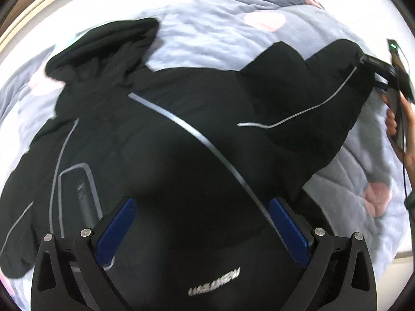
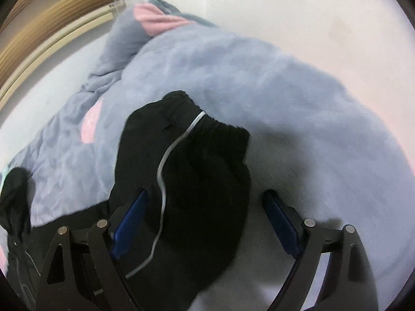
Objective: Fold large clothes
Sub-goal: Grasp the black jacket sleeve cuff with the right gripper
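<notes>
A black jacket [image 1: 181, 129] with silver piping lies spread on a grey-blue quilt [image 1: 207, 31]; its hood [image 1: 103, 49] is at the upper left. My left gripper [image 1: 202, 207] hovers open over the jacket's body, blue pads wide apart with nothing pressed between them. The jacket's sleeve [image 2: 197, 171], with its gathered cuff [image 2: 207, 119] pointing away, runs between the fingers of my right gripper [image 2: 205, 207]. That gripper stands open: its left pad is over the sleeve and its right pad is clear of it. The right gripper [image 1: 381, 67] also shows at the sleeve's end, held by a hand [image 1: 399, 129].
The quilt [image 2: 259, 83] has pink spots and is bunched at the far end. A white bed surface [image 2: 285, 7] surrounds it, with a wooden frame [image 2: 46, 26] along the upper left. A thin cable [image 1: 404, 176] hangs by the hand.
</notes>
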